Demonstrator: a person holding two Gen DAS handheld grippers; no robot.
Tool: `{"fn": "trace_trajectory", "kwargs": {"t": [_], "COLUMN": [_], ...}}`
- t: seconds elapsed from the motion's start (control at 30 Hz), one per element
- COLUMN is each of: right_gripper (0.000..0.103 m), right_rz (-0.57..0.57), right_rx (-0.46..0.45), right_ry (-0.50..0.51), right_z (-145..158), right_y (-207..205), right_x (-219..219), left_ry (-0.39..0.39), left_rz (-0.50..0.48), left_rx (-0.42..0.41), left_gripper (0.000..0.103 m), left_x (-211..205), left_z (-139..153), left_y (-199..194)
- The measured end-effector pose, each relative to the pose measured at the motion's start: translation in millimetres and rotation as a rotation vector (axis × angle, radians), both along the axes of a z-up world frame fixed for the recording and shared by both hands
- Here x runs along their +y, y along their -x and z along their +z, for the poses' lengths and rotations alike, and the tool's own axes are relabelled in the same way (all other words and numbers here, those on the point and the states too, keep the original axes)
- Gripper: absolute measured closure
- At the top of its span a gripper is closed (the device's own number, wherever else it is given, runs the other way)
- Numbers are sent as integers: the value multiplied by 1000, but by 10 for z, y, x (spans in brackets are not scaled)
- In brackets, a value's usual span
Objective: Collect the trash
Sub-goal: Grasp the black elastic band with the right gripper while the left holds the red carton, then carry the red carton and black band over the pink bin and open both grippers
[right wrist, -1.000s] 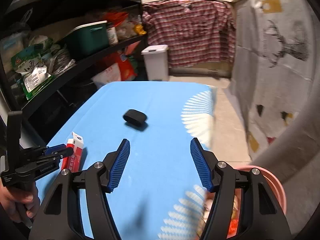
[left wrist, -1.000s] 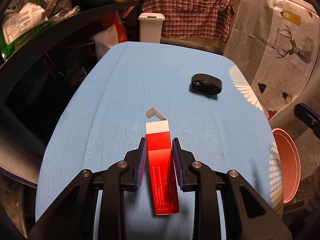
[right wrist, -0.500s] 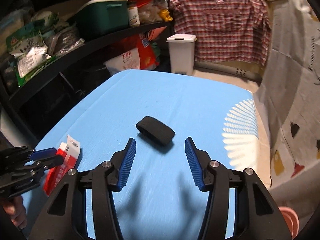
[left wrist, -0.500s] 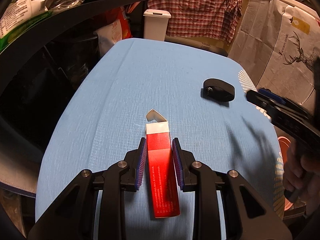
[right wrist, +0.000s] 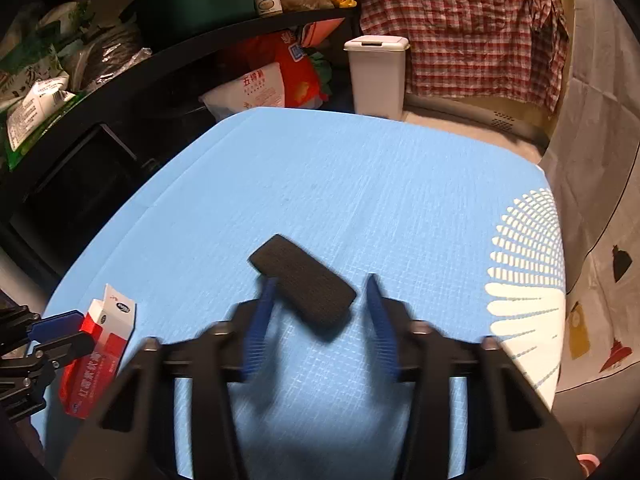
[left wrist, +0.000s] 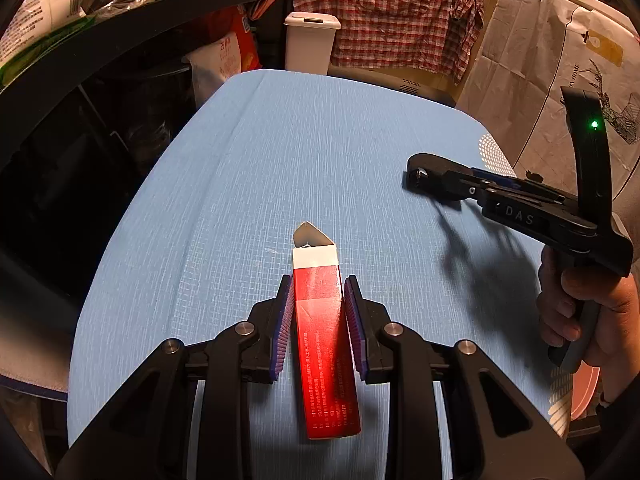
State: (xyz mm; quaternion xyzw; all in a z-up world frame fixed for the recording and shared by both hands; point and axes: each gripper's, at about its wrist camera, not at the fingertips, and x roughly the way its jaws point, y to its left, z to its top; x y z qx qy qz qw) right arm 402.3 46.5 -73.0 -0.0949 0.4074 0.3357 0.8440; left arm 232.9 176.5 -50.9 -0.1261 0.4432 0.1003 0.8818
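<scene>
— Where is the red carton [left wrist: 326, 344] lying?

— It is lying flat on the blue surface [left wrist: 320, 152], white end and open flap pointing away, and the left claw [left wrist: 318, 316] is gripping it, blue pads pressing on both long sides.

— And the other piece?

— A black oblong pad [right wrist: 303, 280] is sitting farther right on the same surface, turned at a slant. The right claw [right wrist: 320, 320] is straddling it and its jaws are closing, blurred with motion; the pad is lying between the fingers, and the right finger is standing clear of it.

— Who is holding that claw?

— A hand [left wrist: 584, 312] is wrapping its grip at the right edge of the left wrist view, with a green light glowing on the upright part.

— What is lying beyond?

— A white lidded bin [right wrist: 378, 76] is standing past the far end of the surface, a plaid shirt [right wrist: 468, 28] is hanging behind it, and dark shelves [right wrist: 168, 56] with bags are running along the left.
</scene>
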Motion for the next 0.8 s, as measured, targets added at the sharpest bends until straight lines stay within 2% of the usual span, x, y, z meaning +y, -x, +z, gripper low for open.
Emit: {"fn": "trace_trajectory", "kwargs": {"t": [0.03,0.07,0.3,0.43,0.57,0.8], "right_gripper": [80,81,83,83,83,83], "right_rz": [10,18,31,25,0,-52], "right_rx": [-3,-7,-60,-95,-128,-156], "right_ry": [1,2,25,19,-22,-57], "right_z": [10,16,214,463,763,1044], "right_y": [24,44,289,472,705,1102], "right_x": [2,1,-113,-247,-468,-861], "left_ry": [1,0,-10,-12,-33,-43], "left_rz": [-1,-4,-18,-29,-53,-77], "left_rx": [-1,-3,-40,-56,-73,-114], "left_gripper": [77,77,77,78,78,78], "left_x": [-6,-16,-58,-96,-176,-231], "left_z": [6,17,157,230,300,458], "left_y": [-2,3,51,107,180,303]}}
